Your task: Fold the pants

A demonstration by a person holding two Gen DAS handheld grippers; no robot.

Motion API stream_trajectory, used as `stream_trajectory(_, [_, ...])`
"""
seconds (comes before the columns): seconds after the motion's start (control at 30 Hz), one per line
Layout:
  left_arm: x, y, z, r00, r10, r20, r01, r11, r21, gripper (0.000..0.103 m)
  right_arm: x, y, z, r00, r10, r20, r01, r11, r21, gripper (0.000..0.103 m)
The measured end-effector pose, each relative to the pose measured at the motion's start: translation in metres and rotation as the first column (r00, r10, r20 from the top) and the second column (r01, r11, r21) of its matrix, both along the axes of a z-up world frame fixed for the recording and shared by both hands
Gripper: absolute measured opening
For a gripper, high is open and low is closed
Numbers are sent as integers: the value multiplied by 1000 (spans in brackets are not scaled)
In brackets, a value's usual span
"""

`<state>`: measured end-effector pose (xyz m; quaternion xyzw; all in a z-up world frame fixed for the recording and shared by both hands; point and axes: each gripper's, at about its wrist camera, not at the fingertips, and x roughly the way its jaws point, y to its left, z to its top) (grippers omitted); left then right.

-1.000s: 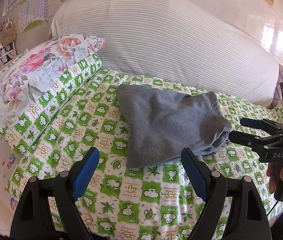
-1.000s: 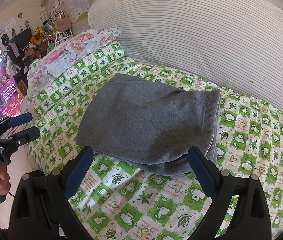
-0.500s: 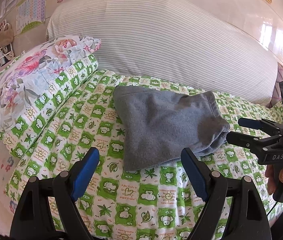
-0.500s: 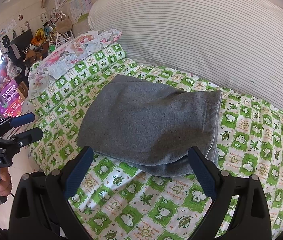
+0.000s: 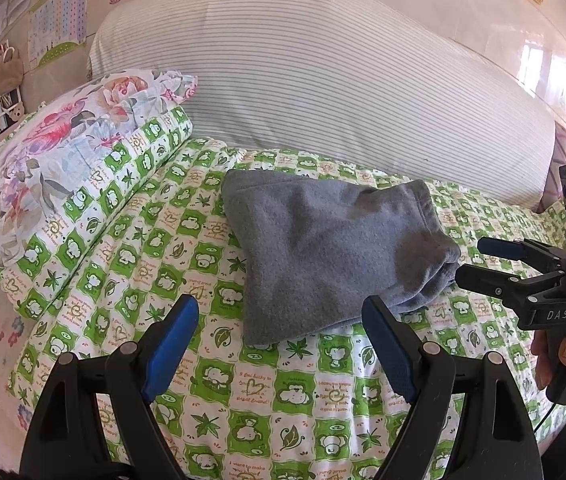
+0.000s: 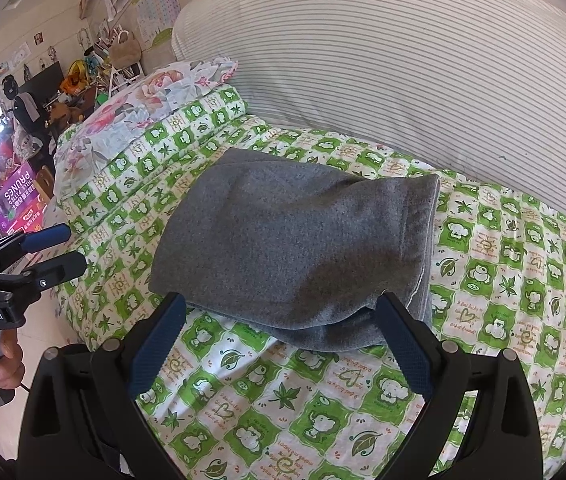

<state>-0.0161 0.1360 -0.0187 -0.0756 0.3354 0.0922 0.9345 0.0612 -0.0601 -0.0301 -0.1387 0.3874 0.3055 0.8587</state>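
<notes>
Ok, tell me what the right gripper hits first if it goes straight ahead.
Most likely the folded grey pants: the right gripper is open, with their near edge just ahead between its fingers. Depth is unclear; if it is angled down, the green bedsheet could come first.

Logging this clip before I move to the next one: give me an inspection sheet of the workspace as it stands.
Surface: bed sheet, green and white check, flat.
Job's things: grey pants folded into a compact stack, lying free on the sheet.
Clutter: floral pillow at the bed's left end; striped bolster behind.
Grippers: left gripper and right gripper both open, empty, off the pants.
Cables: thin cable hangs under the right handle.
Surroundings: crowded shelves, wall charts, purple box.
</notes>
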Motion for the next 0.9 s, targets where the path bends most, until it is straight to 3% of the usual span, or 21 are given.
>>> stream_trajectory(0.9, [11,6,-6,999,-20,-33,19,999,-28,85,6,-5,-6,1000,-9,-13,9,1000,10,96])
